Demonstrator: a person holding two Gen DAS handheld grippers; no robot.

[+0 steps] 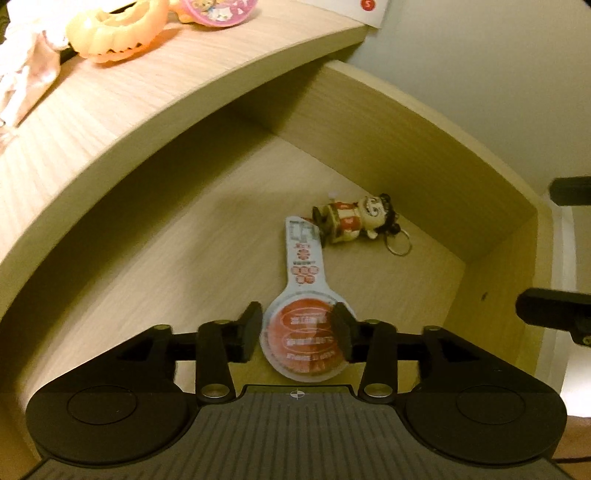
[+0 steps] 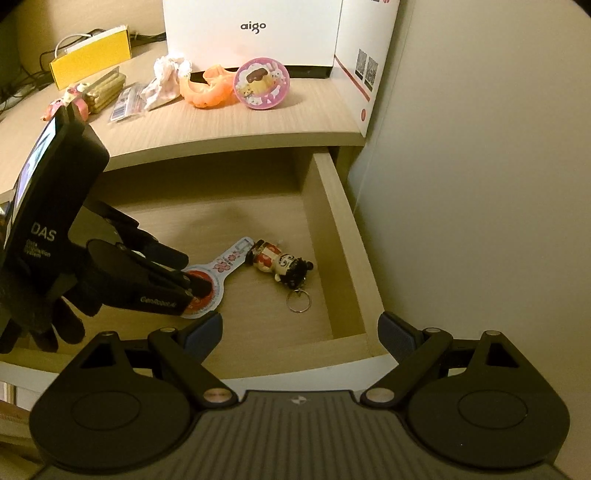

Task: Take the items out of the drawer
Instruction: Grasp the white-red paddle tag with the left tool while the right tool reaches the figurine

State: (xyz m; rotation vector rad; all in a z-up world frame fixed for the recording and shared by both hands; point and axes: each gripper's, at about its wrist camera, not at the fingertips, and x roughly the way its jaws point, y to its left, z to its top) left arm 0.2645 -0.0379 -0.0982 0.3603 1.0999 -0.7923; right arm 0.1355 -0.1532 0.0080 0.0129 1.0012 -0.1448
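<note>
The wooden drawer (image 2: 343,240) is pulled out. On its floor lies a white paddle-shaped card (image 1: 304,258) (image 2: 232,258) with a round red head. Beside its handle lies a small doll keychain (image 1: 354,221) (image 2: 280,266) with a metal ring. My left gripper (image 1: 295,325) (image 2: 184,273) is down inside the drawer and open, its fingers on either side of the card's round head, the right finger overlapping its edge. My right gripper (image 2: 299,325) hovers open over the drawer's front edge with nothing between its fingers.
On the desk top (image 2: 314,122) above the drawer sit an orange ring toy (image 2: 207,92), a pink round tin (image 2: 262,88), a white box (image 2: 251,33), a yellow box (image 2: 92,59) and small packets. A wall (image 2: 480,184) is close on the right. A gloved hand (image 2: 37,314) holds the left gripper.
</note>
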